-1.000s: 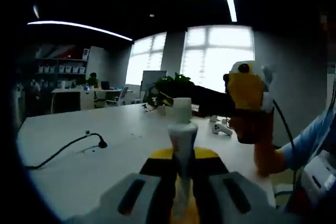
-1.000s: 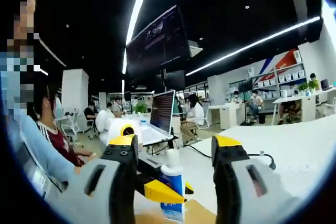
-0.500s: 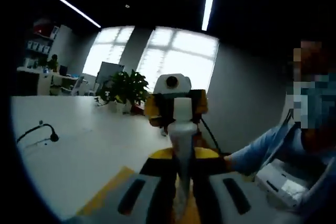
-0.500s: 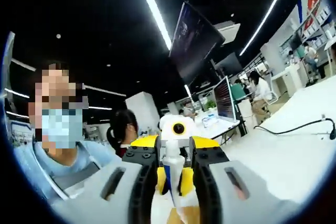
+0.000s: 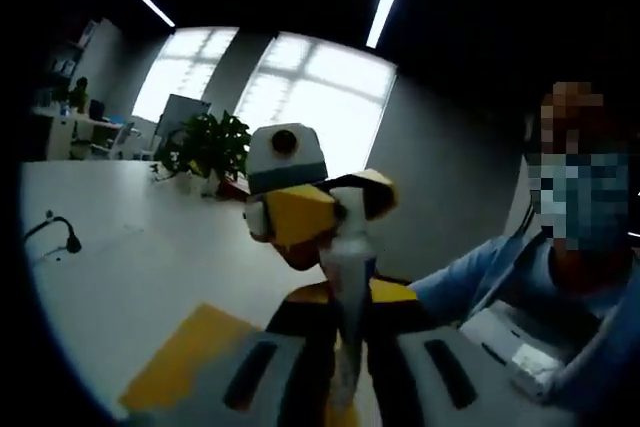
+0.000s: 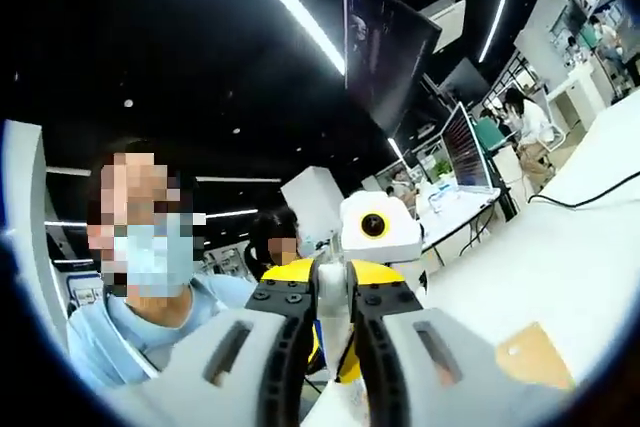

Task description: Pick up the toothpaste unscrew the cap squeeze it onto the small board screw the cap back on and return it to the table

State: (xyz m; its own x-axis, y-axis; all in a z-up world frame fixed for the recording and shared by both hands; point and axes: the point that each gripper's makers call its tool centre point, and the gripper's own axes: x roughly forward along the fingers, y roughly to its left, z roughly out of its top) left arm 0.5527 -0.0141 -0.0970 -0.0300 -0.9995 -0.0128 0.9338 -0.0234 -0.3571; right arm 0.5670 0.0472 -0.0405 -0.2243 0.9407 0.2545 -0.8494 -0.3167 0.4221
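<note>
Left gripper point(image 5: 345, 387) clamped on the toothpaste tube point(image 5: 347, 297), held upright above the white table point(image 5: 110, 277). Right gripper point(image 6: 332, 347) faces it, jaws nearly closed around the cap point(image 6: 331, 292) (its yellow jaws point(image 5: 320, 209) straddle the tube top). Small board point(image 5: 185, 352) lies on the table below.

A white table point(image 5: 130, 267) carries a small wooden board point(image 5: 180, 352) and a black cable point(image 5: 50, 230).

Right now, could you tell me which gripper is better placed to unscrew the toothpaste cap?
The right gripper: it is shut on the cap, while the left gripper clamps the toothpaste tube body.
</note>
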